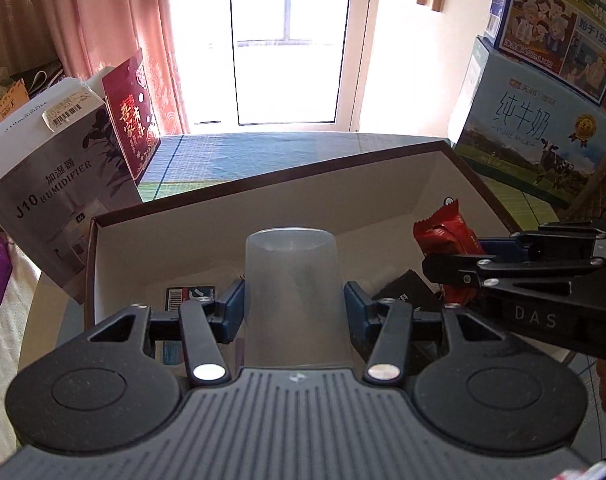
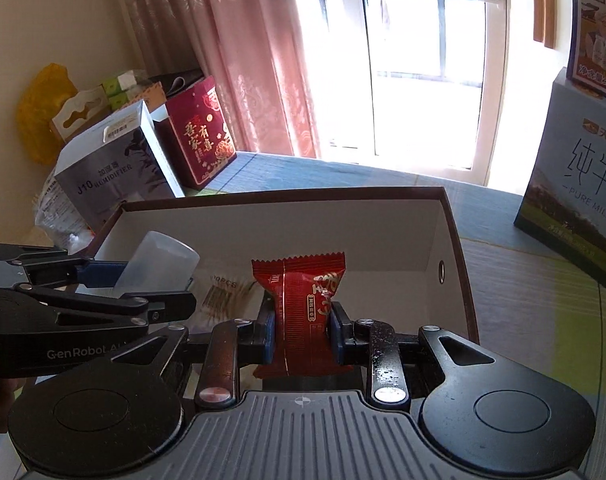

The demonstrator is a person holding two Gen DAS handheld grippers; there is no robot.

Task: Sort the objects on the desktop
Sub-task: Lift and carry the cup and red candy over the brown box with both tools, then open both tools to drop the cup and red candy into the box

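Observation:
My left gripper (image 1: 295,310) is shut on a translucent plastic cup (image 1: 295,292), held upside down above the open cardboard box (image 1: 263,200). My right gripper (image 2: 302,330) is shut on a red snack packet (image 2: 301,308), upright between the blue pads, also over the box. In the left wrist view the right gripper (image 1: 455,268) reaches in from the right with the red packet (image 1: 443,236). In the right wrist view the left gripper (image 2: 115,276) comes in from the left holding the cup (image 2: 159,266). A small barcoded pack (image 1: 189,294) and a black packet (image 1: 409,290) lie inside the box.
A grey humidifier box (image 1: 51,172) and a red gift bag (image 1: 133,120) stand to the left of the box. Milk cartons (image 1: 535,136) are stacked at the right. The box sits on a green-blue tablecloth (image 2: 543,300); a bright window lies beyond.

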